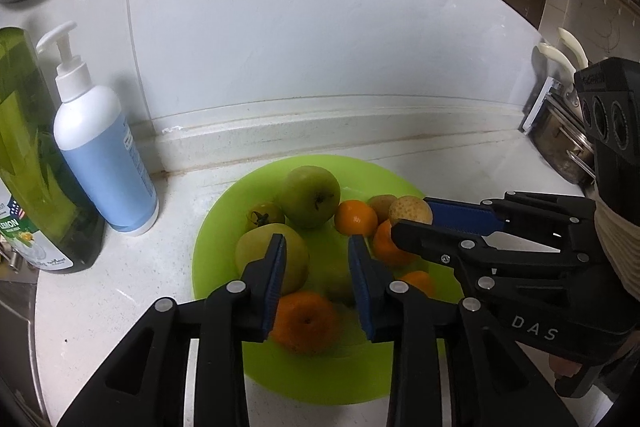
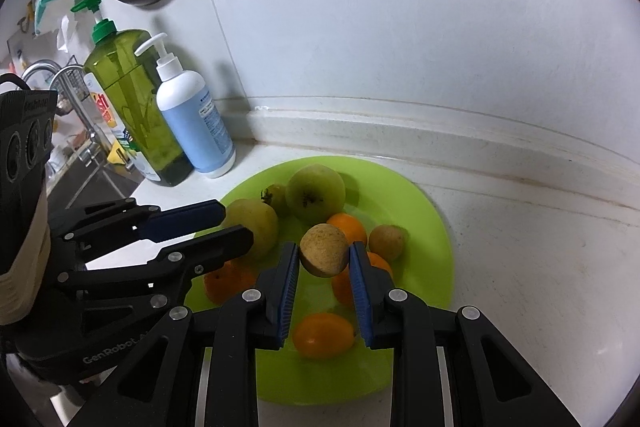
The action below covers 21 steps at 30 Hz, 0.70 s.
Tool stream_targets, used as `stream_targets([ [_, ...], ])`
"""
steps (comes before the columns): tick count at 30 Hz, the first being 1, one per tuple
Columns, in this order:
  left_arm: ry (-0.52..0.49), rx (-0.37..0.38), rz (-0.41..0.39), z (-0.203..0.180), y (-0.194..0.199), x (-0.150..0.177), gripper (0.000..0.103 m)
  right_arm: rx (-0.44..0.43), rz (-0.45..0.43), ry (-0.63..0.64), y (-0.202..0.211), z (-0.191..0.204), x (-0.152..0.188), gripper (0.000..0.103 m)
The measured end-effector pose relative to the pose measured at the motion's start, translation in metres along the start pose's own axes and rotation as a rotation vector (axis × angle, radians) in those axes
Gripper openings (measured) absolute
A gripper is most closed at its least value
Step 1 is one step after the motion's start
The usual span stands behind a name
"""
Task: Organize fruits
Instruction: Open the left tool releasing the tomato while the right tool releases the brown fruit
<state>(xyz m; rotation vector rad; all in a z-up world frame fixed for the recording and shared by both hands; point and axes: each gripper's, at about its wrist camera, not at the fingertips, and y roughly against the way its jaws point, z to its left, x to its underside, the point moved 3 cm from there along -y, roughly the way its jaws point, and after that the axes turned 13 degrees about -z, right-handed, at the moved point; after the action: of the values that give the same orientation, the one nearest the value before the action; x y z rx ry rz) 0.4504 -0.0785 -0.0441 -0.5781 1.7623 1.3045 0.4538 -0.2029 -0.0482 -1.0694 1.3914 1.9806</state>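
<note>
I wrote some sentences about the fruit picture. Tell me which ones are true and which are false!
1. The right gripper is holding a round brownish fruit. True.
2. The plate under the fruit is red. False: it is bright green.
3. The left gripper is squeezing an orange. False: nothing sits between its fingers.
4. A white pump bottle stands beside a green bottle. True.
5. The big green apple lies on the counter, off the plate. False: it is on the plate.
</note>
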Motion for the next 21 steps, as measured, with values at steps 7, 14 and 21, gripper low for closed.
stream_targets([
  [7,-0.023,-0.054,-0.019,0.000,0.013,-0.001,0.037,0.006,0.008,0.003,0.001,0.001,0.001,0.031],
  [14,-0.046,-0.117,-0.055,0.001,0.041,0.002,0.045,0.030,-0.013,-0.013,0.023,0.007,0.004,0.039],
  [21,-0.063,-0.186,-0.125,0.003,0.087,0.004,0.062,0.104,-0.082,-0.016,0.067,0.025,0.011,0.050],
])
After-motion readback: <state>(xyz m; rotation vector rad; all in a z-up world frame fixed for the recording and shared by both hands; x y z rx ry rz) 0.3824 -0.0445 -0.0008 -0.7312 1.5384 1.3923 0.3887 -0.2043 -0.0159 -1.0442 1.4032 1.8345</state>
